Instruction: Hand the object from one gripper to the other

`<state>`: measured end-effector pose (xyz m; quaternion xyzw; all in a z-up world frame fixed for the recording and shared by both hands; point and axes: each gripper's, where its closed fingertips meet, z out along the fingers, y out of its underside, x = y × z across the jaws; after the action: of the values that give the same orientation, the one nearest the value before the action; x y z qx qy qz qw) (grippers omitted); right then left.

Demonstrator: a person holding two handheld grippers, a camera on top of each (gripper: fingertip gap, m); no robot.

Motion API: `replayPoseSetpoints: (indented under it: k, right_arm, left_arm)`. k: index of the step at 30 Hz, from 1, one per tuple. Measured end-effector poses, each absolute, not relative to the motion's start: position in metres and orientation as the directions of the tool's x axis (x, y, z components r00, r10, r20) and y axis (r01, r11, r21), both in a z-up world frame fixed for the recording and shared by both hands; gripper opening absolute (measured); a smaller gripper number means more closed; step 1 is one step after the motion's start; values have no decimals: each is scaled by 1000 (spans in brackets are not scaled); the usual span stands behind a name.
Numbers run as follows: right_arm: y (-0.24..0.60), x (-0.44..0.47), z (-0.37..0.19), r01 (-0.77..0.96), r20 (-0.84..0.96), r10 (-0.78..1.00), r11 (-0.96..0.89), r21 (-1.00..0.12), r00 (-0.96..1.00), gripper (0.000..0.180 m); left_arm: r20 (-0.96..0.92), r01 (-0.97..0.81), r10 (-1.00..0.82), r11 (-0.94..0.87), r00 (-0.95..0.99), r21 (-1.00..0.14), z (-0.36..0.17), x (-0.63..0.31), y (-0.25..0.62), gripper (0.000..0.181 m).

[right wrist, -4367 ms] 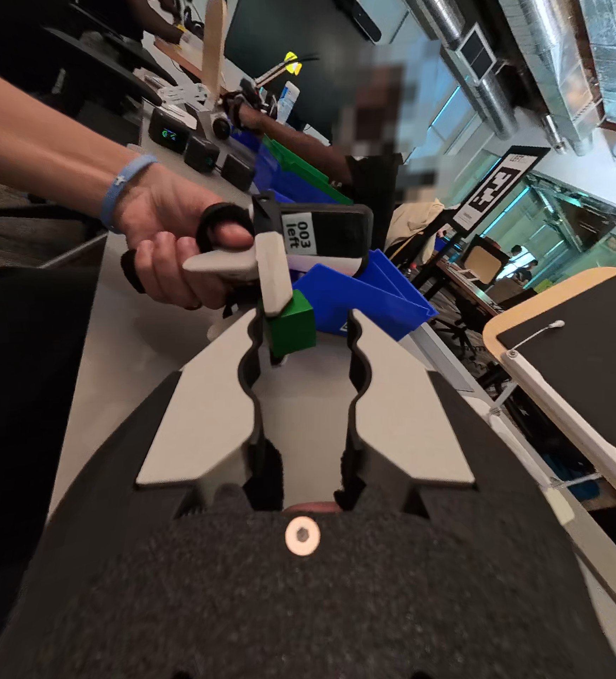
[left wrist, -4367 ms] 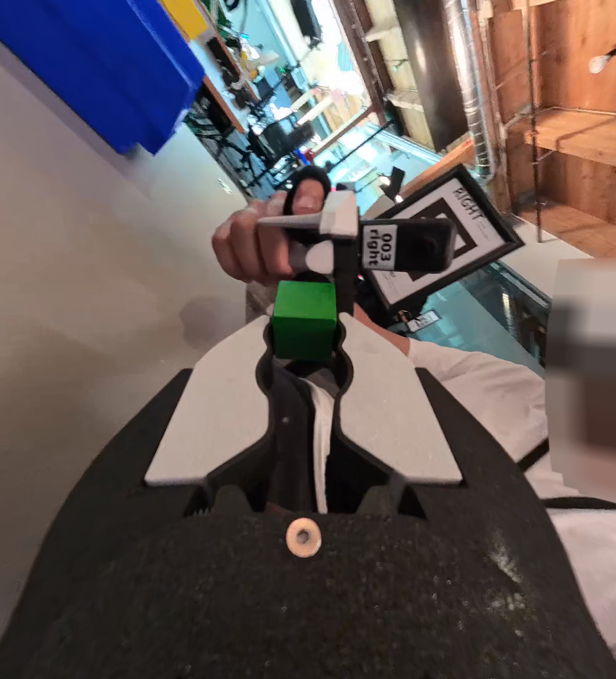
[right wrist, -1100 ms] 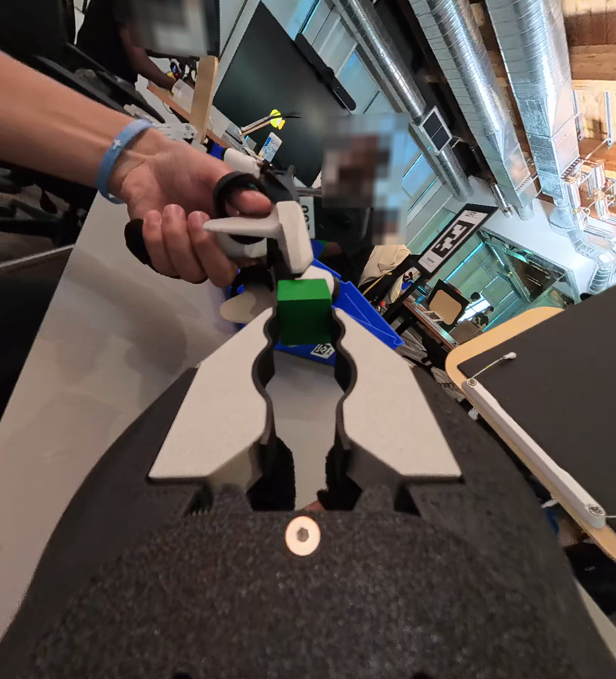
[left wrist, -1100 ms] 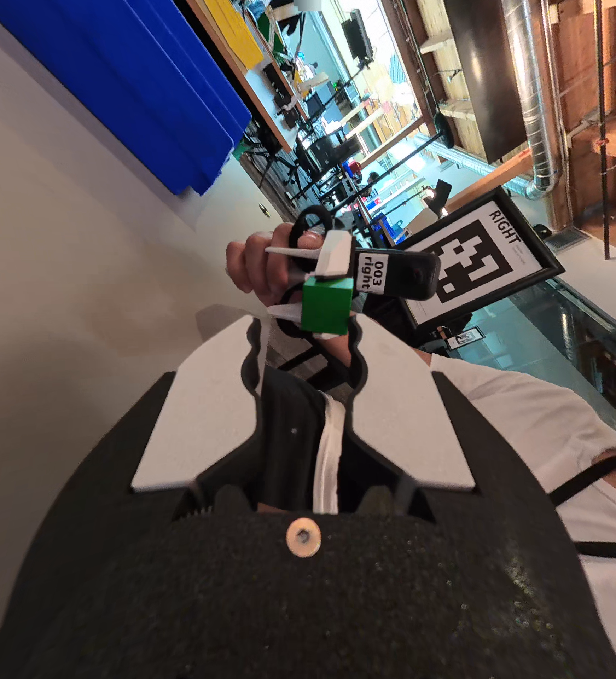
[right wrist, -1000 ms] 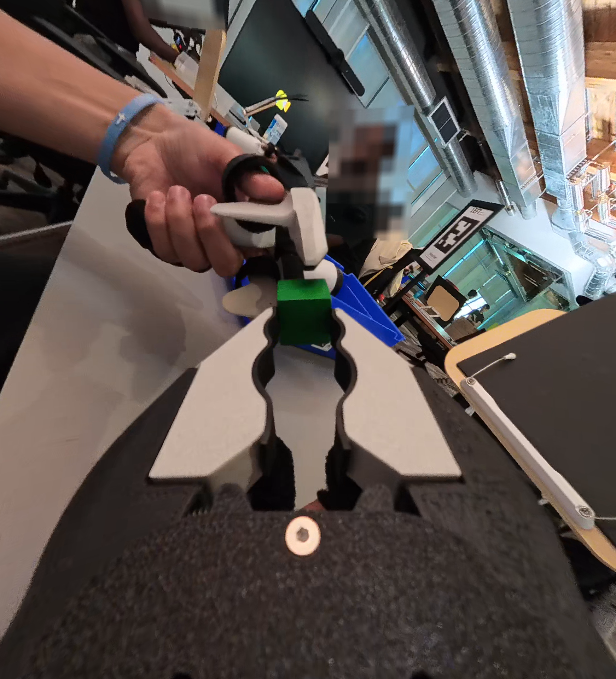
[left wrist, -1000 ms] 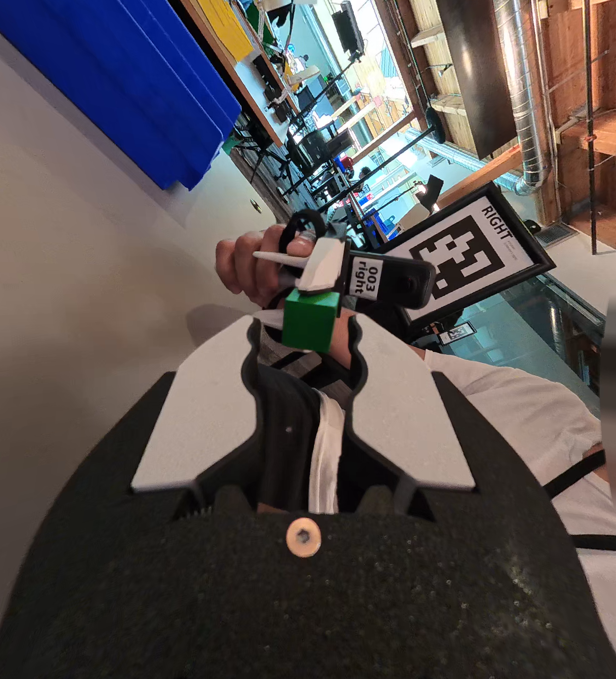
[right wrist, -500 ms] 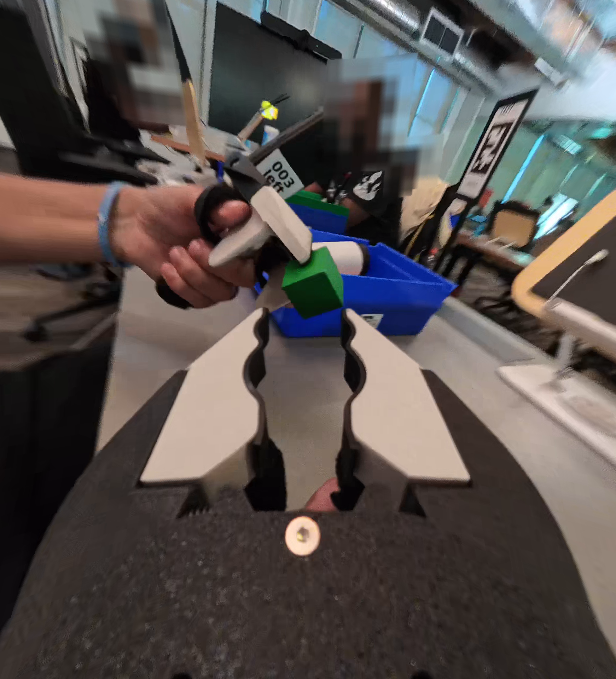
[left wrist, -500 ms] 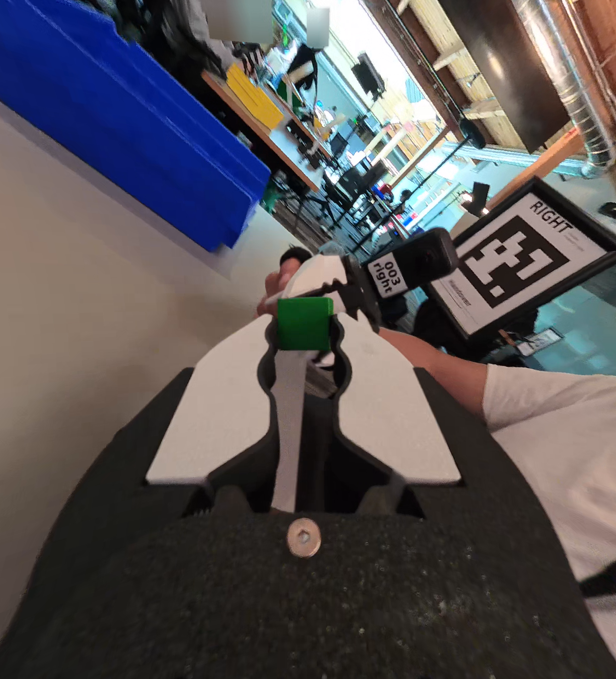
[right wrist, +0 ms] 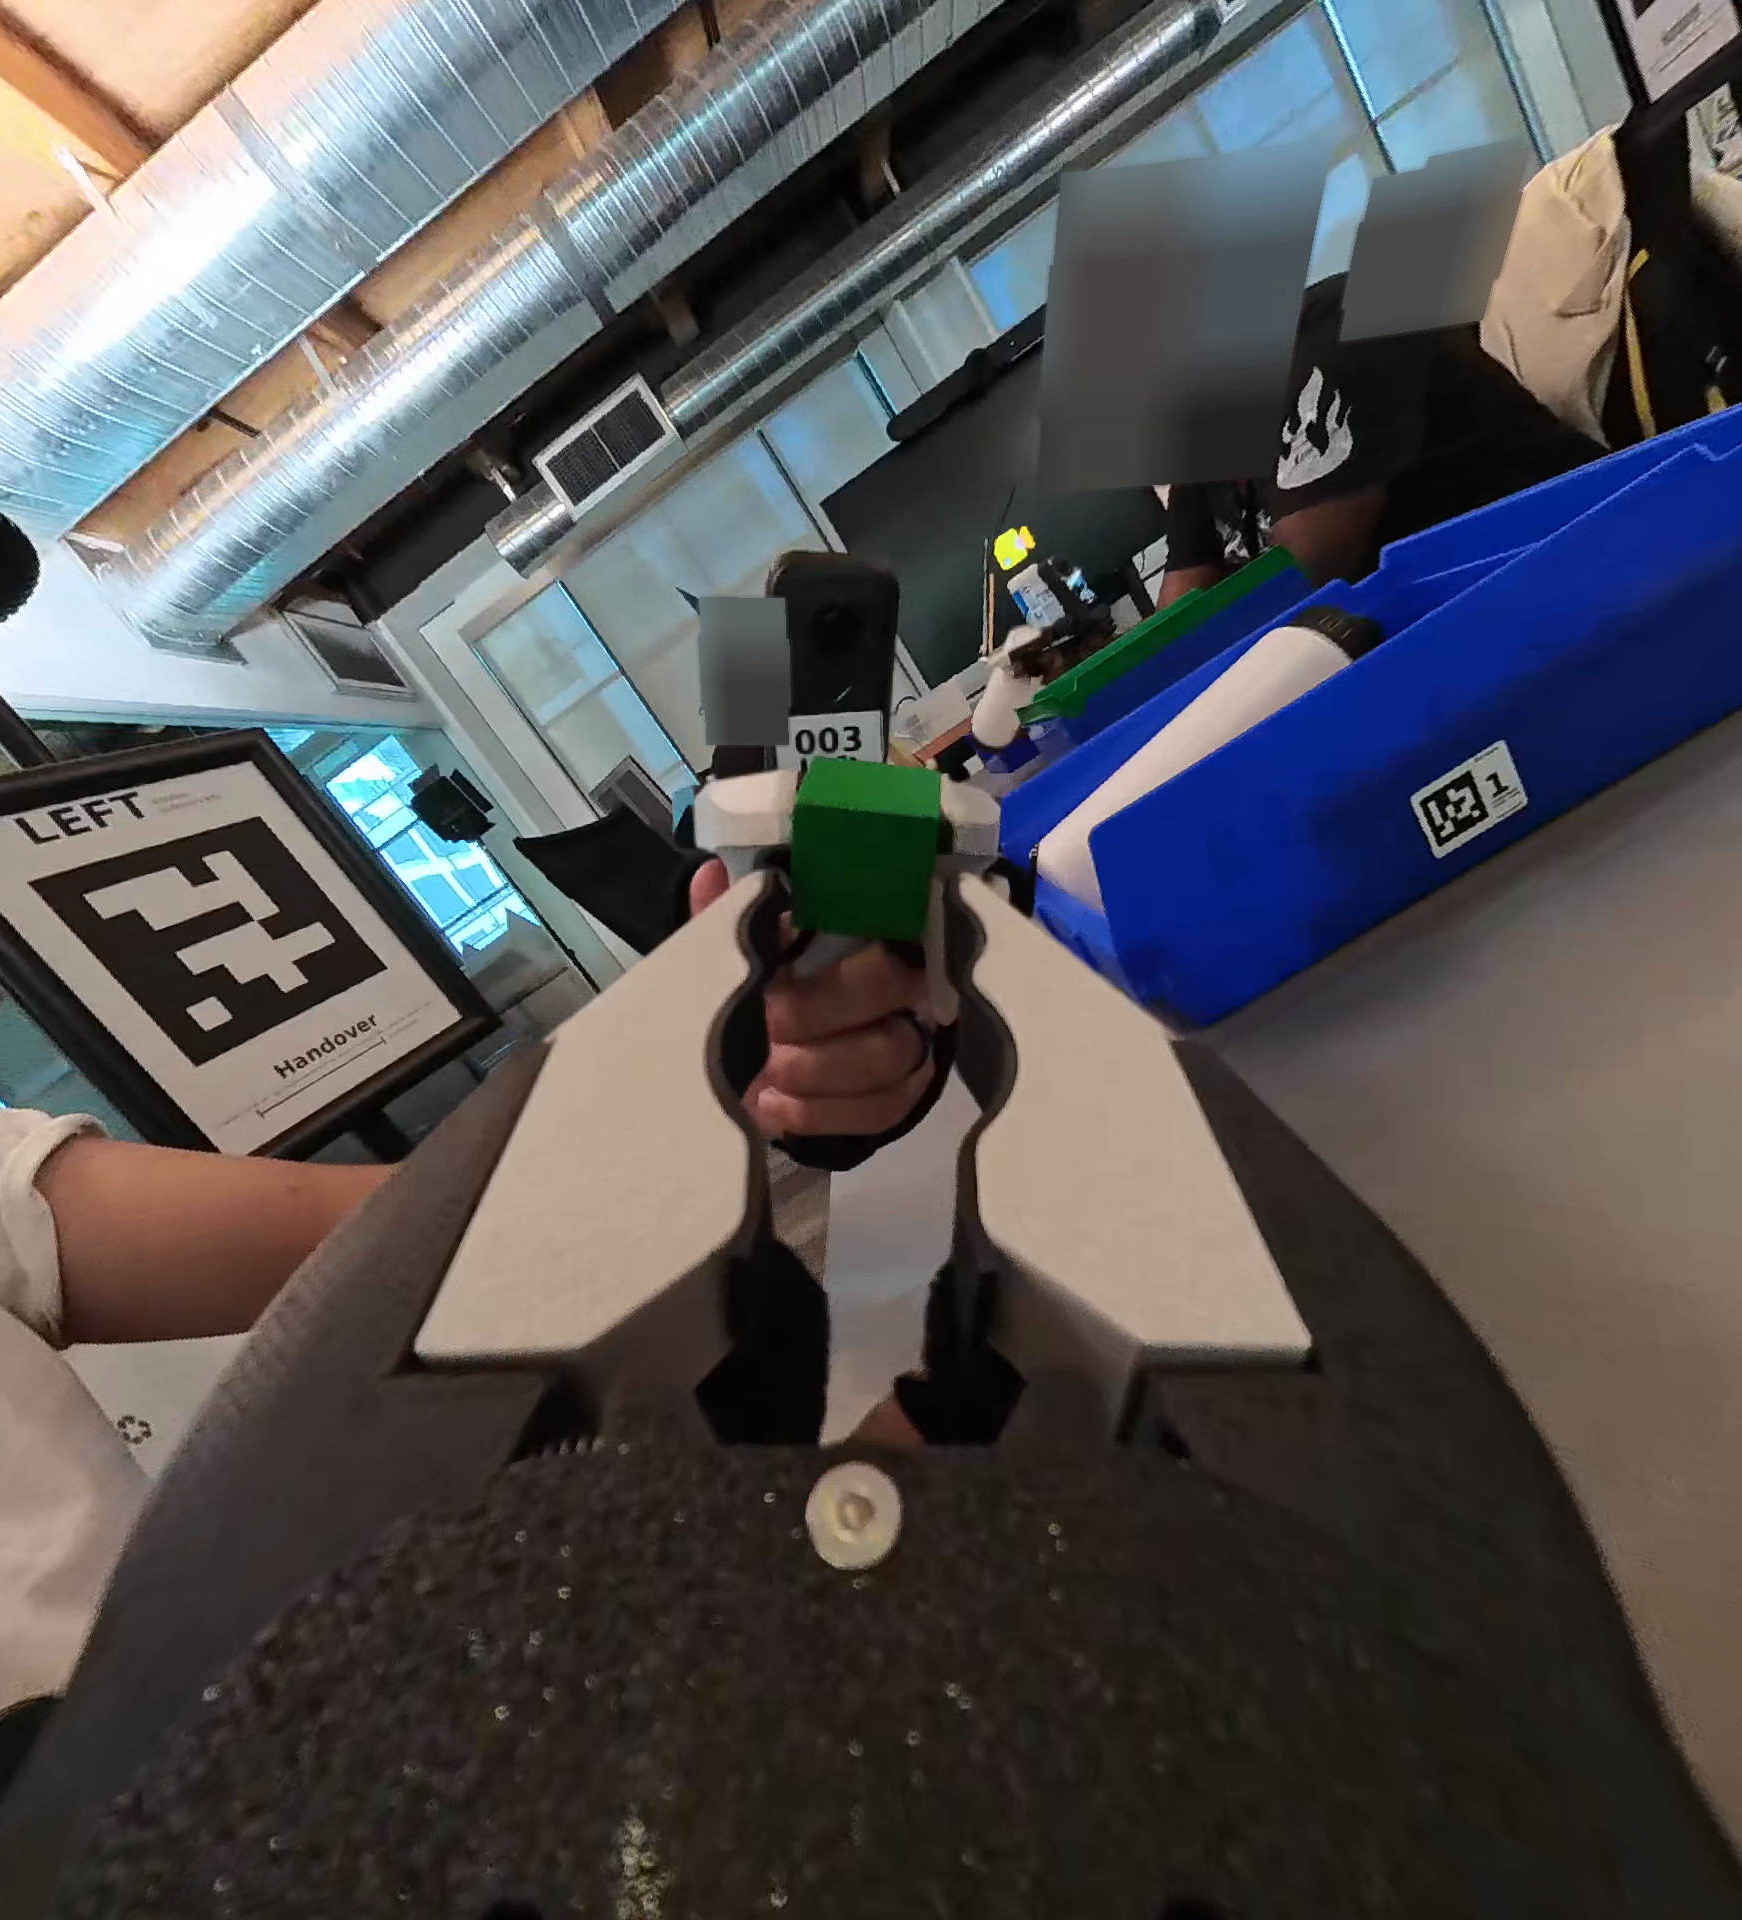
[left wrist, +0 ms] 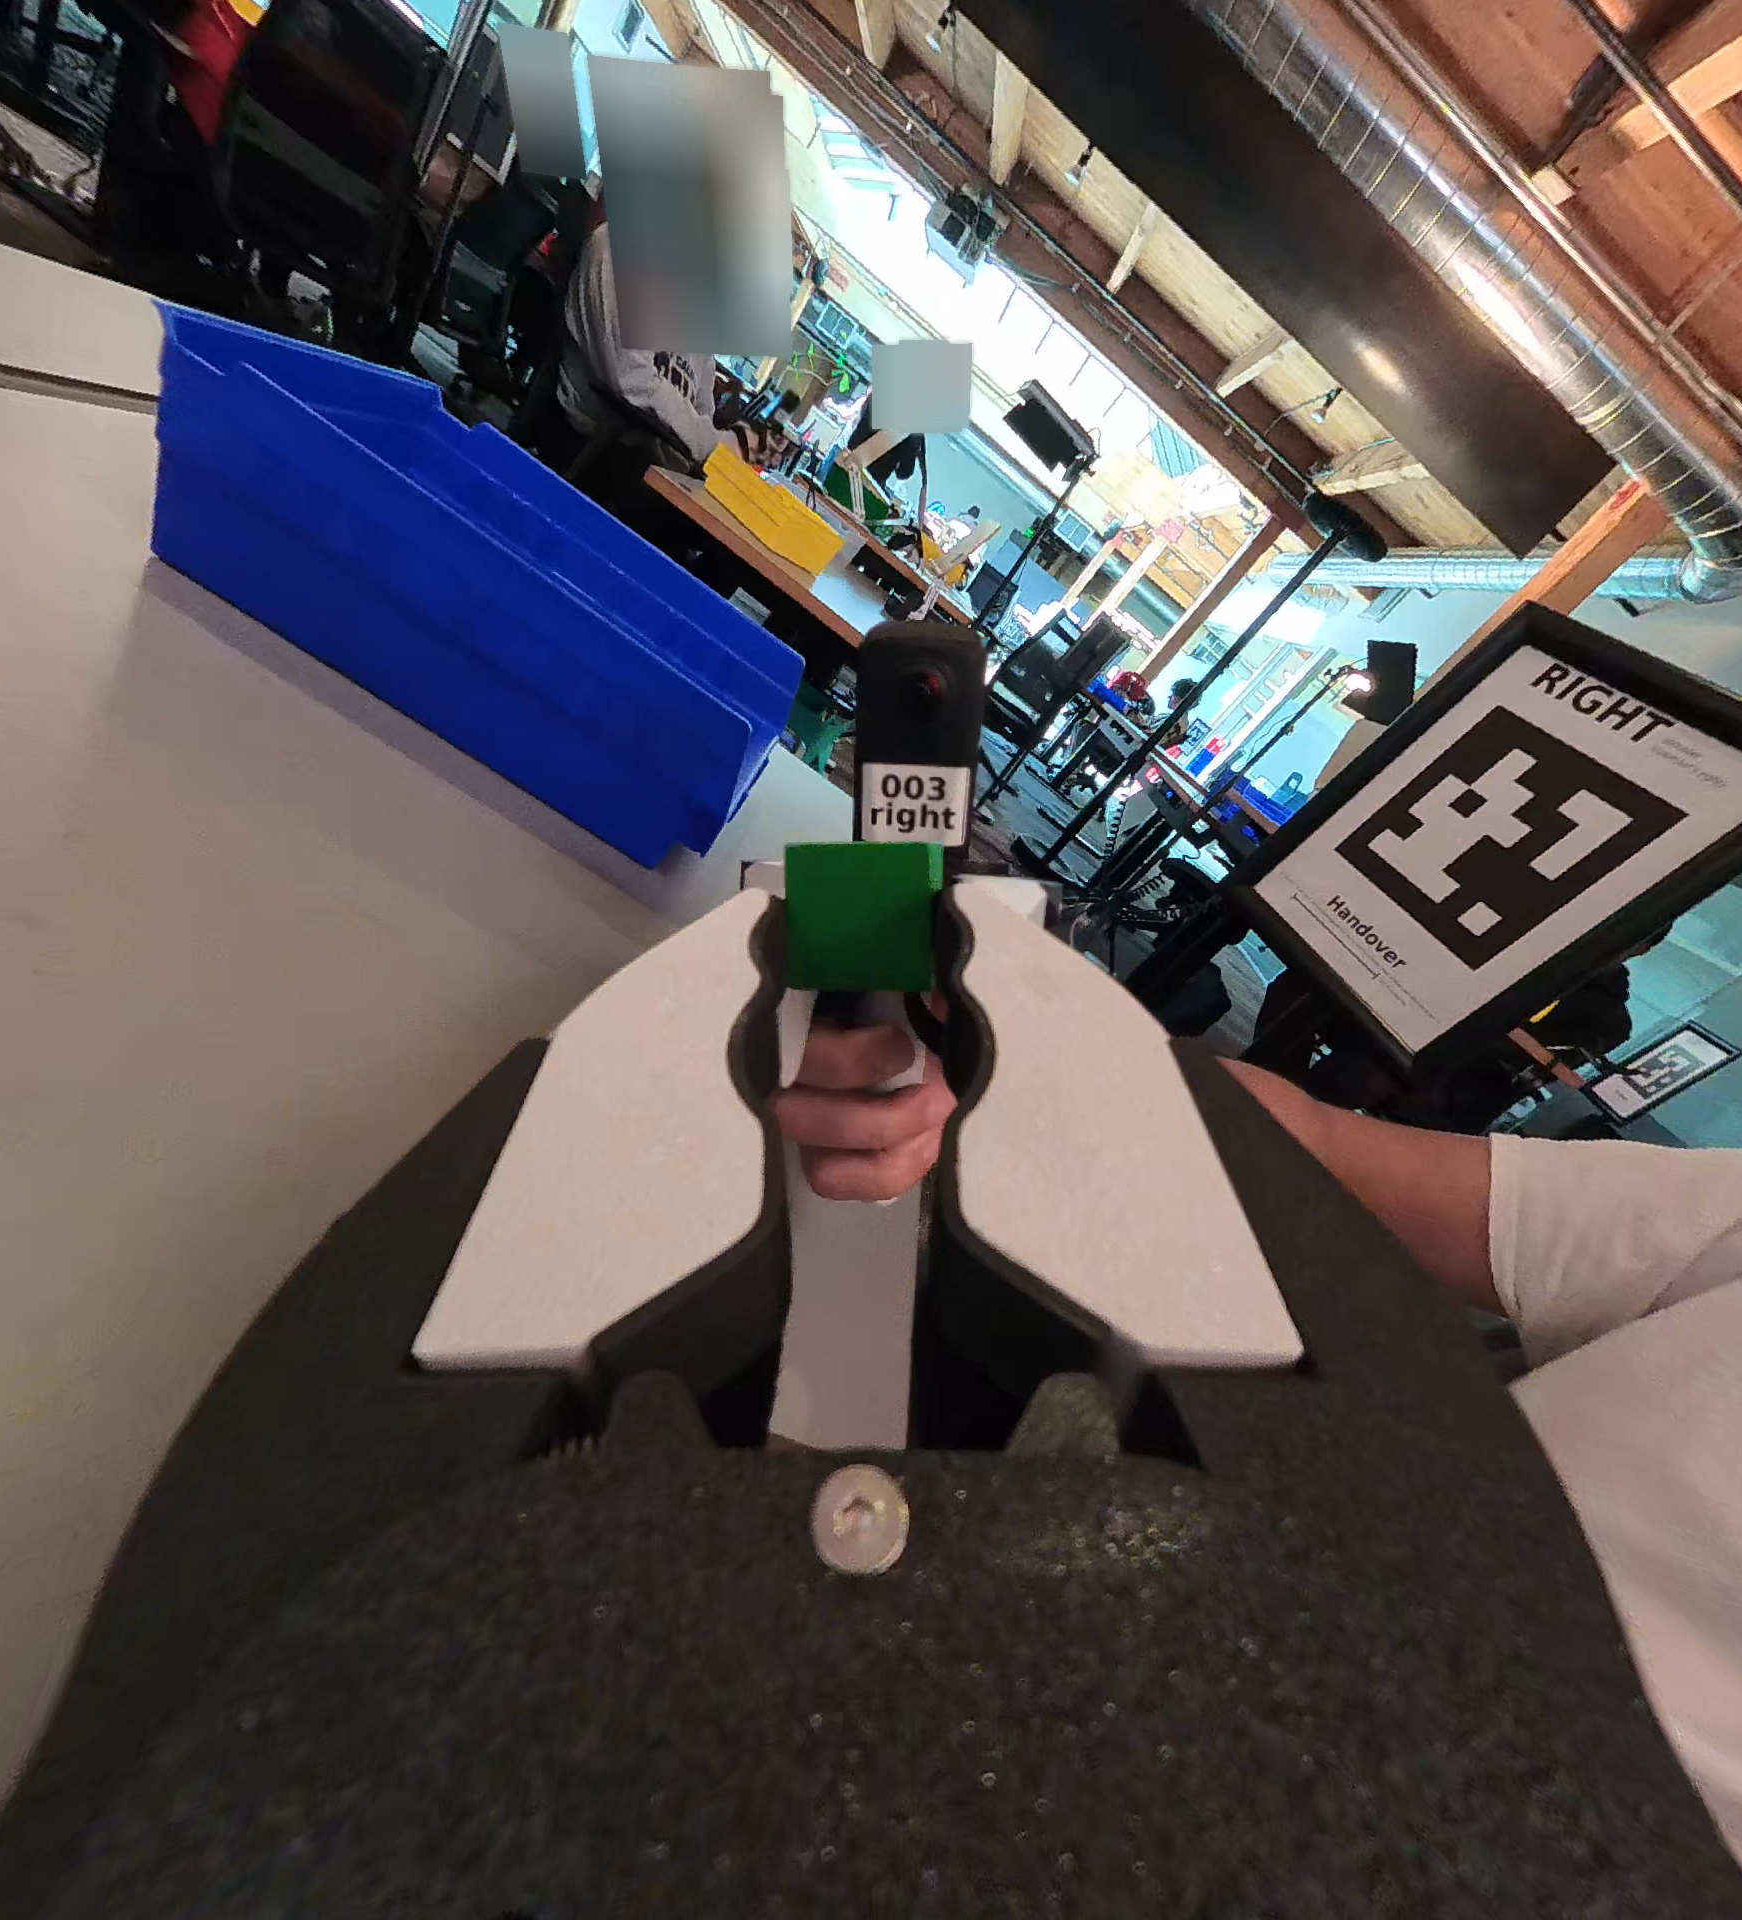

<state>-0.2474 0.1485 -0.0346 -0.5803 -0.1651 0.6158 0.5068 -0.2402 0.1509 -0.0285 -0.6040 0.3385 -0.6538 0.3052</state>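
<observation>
A green cube (left wrist: 862, 914) is clamped between the fingertips of my left gripper (left wrist: 862, 920), which is shut on it and held above the table. My right gripper faces it head-on; its white fingers (left wrist: 1012, 894) show just behind the cube, spread wider than it. In the right wrist view the cube (right wrist: 862, 862) sits between the left gripper's white fingers (right wrist: 737, 821). My right gripper (right wrist: 862, 894) is open, its tips level with the cube's near, lower part. A hand (right wrist: 836, 1070) holds the left gripper's handle.
A blue bin (left wrist: 431, 582) stands on the white table (left wrist: 119, 935); in the right wrist view the bin (right wrist: 1418, 810) holds a white cylinder (right wrist: 1210, 727). Framed black-and-white marker signs (left wrist: 1511, 842) (right wrist: 192, 925) stand beside the table. A bare forearm (right wrist: 223, 1226) crosses at the left. Less than 4 cm separates the two grippers' tips.
The cube went from the left gripper to the right, then back to the left, and the right opened. Both grippers have rolled from sideways to upright and now face each other squarely.
</observation>
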Motion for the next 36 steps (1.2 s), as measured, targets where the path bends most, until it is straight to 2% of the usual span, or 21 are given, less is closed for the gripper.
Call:
replayPoseSetpoints:
  k: [10, 11, 12, 15, 18, 22, 25, 30, 33, 36]
  right_arm:
    - [149, -246, -41, -366, -520, 828, -427, -827, 208, 26]
    - [148, -246, -41, -365, -524, 829, -434, -824, 196, 26]
    - [147, -246, -42, -364, -541, 823, -457, -812, 173, 26]
    - [145, -244, -42, -367, -660, 750, -602, -709, 44, 26]
    - [143, -244, -43, -336, -788, 605, -769, -544, -109, 25]
    - [137, -249, -52, -211, -893, 335, -936, -280, -300, 25]
    - [135, -251, -54, -153, -901, 212, -974, -165, -379, 25]
    - [125, -255, -52, -78, -896, 154, -988, -134, -417, 26]
    - [126, -255, -50, -80, -892, 158, -987, -136, -423, 26]
    - [126, -255, -51, -87, -892, 179, -984, -157, -414, 26]
  left_arm:
    - [609, -51, -791, -607, -66, -793, -34, -238, 151, 27]
    - [610, -49, -790, -608, -61, -792, -31, -240, 153, 30]
    - [609, -33, -789, -609, -75, -793, -25, -242, 154, 41]
    - [502, -34, -863, -501, -57, -865, -13, -251, 154, 61]
    - [228, -130, -974, -228, 15, -965, -19, -256, 150, 69]
    - [-110, -206, -994, 105, 13, -973, -28, -253, 136, 65]
    - [-156, -270, -988, 152, -6, -951, -41, -244, 128, 64]
    - [-156, -279, -988, 151, -5, -948, -49, -238, 127, 49]
    - [-188, -282, -982, 180, 1, -942, -51, -238, 129, 28]
    - [-171, -284, -985, 165, -3, -944, -51, -238, 129, 28]
